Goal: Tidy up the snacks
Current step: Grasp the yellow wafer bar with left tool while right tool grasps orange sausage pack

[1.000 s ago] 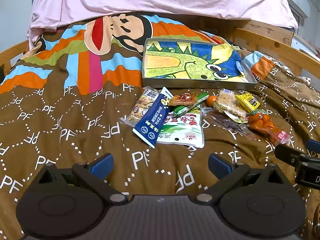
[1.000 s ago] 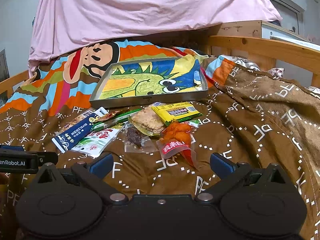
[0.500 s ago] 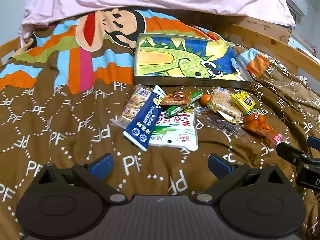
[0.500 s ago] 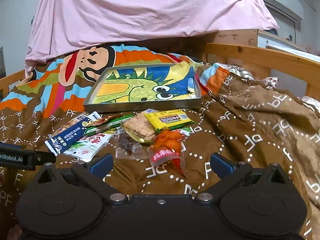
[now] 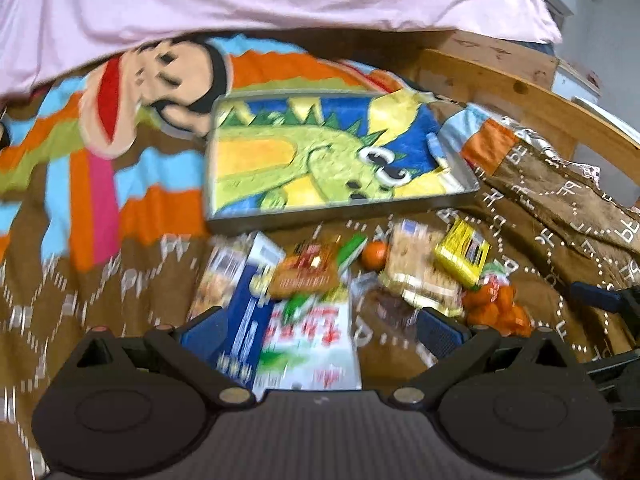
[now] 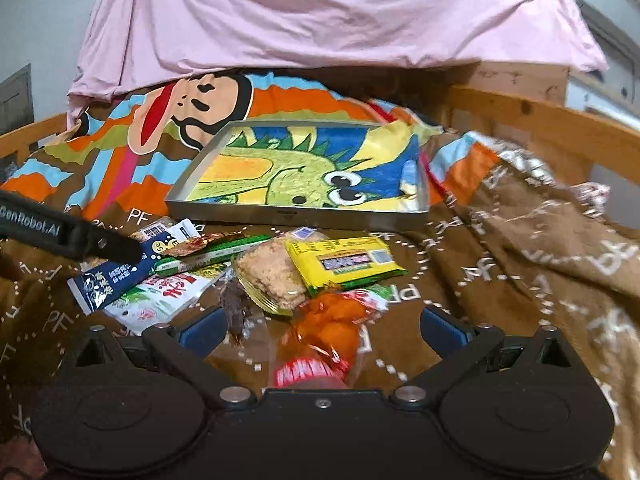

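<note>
Left gripper [image 5: 320, 326]: jaws apart, holding nothing, over the white-green packet [image 5: 310, 344] and blue packet [image 5: 244, 320]. Right gripper [image 6: 320, 330]: jaws apart, holding nothing, over the orange snack bag [image 6: 328, 332]. Yellow packet [image 6: 344, 266] and rice cake [image 6: 270, 276] lie just beyond on the brown blanket [image 6: 500, 280]. Metal tray [image 6: 304, 216] sits behind the pile.

Ahead of your tongs: silver tray [image 6: 296, 216] with green dinosaur print, yellow packet [image 6: 344, 262], navy sachet [image 6: 116, 276], brown blanket [image 6: 500, 280] with white lettering.

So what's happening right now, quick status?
Both grippers, left and right, open, empty, low over snacks. Tray holds none. Orange packet between right fingers, ungrasped. Nothing blocking.
</note>
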A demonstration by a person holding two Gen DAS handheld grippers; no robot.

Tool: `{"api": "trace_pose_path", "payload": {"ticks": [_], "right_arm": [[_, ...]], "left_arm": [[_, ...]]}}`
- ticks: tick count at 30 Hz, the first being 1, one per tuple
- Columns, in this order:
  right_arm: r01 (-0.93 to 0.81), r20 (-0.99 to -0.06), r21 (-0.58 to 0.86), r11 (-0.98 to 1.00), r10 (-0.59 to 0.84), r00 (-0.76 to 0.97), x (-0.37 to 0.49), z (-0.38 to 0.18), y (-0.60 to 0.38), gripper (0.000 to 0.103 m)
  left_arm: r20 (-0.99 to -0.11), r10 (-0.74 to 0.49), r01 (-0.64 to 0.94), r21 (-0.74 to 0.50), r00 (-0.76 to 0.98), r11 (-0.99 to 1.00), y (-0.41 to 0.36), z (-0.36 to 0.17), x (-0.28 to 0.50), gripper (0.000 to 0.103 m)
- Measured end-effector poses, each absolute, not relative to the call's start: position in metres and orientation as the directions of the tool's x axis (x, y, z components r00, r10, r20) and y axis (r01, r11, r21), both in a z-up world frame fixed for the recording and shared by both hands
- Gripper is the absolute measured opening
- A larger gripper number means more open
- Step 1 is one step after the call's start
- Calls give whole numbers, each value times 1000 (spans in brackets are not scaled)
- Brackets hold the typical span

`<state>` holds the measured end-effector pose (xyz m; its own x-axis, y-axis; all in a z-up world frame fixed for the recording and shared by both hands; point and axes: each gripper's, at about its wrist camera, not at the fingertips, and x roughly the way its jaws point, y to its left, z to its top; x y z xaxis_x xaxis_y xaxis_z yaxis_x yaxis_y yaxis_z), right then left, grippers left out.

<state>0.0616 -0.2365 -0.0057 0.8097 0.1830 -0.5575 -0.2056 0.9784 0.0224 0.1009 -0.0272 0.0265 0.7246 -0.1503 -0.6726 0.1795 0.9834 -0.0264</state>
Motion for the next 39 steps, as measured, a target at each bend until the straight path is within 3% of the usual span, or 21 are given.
{"api": "trace_pose_path", "payload": {"ticks": [7, 11, 17, 21, 31, 39], "right_arm": [[-149, -590, 43, 988, 145, 794, 83, -28, -236, 102], [-145, -597, -20, 989, 104, 796, 84, -39, -234, 96], [-155, -601, -42, 987, 99, 793, 86, -48, -235, 76], [-169, -596, -39, 985, 113, 795, 81, -43, -238, 54], [-81, -614, -148, 986, -27, 789, 66, -28, -267, 52], [-89, -633, -117, 989, -6, 774, 67, -36, -275, 53]], "left_arm": [[-659, -218, 306, 20, 720, 952, -62, 30, 137, 103], [-662, -253, 365, 33, 706, 931, -80, 24, 149, 103], [-675, -283, 408, 28, 681, 913, -99, 15, 167, 103], [-677, -301, 435, 30, 671, 900, -108, 13, 173, 102], [-695, -376, 603, 105, 614, 791, -150, 3, 188, 103], [-737, -330, 667, 216, 590, 713, -177, -20, 191, 103]]}}
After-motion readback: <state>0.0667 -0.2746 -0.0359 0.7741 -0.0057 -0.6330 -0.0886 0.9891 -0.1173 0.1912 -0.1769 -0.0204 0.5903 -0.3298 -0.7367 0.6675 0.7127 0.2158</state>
